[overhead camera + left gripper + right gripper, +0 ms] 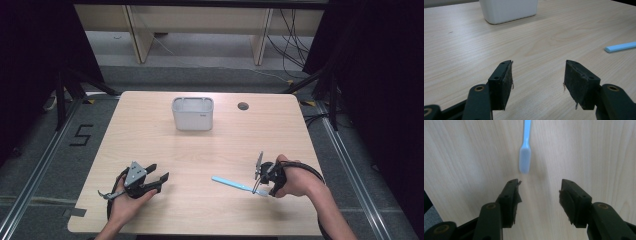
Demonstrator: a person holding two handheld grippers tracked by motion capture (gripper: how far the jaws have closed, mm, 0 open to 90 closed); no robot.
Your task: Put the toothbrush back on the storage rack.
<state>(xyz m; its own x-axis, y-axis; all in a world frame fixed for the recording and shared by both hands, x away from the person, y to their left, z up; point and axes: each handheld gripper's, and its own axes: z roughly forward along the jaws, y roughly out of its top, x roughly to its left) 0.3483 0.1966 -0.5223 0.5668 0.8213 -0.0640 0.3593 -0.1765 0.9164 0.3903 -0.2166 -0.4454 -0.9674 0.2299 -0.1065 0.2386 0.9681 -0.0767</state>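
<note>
Hovering my right gripper (pixel 261 186) over the blue toothbrush (pixel 232 184), jaws wide apart and holding nothing.

From the high view, I am seeing the toothbrush lying flat, near the right front of the table (pixel 200 215), with the white bin (pixel 193 114) well apart at the back. In the left gripper view, my left gripper (pixel 537 83) is gaping wide, holding nothing. In the right gripper view, I am aiming to straddle the toothbrush's bristle head (pixel 525 160), then close squarely.

The person's left hand (pixel 131 199) holds the left claw (pixel 161 179) low and level, its jaws spread wide; the right hand (pixel 296 180) tips the right claw (pixel 257 191) downward, jaws likewise parted and empty
</note>
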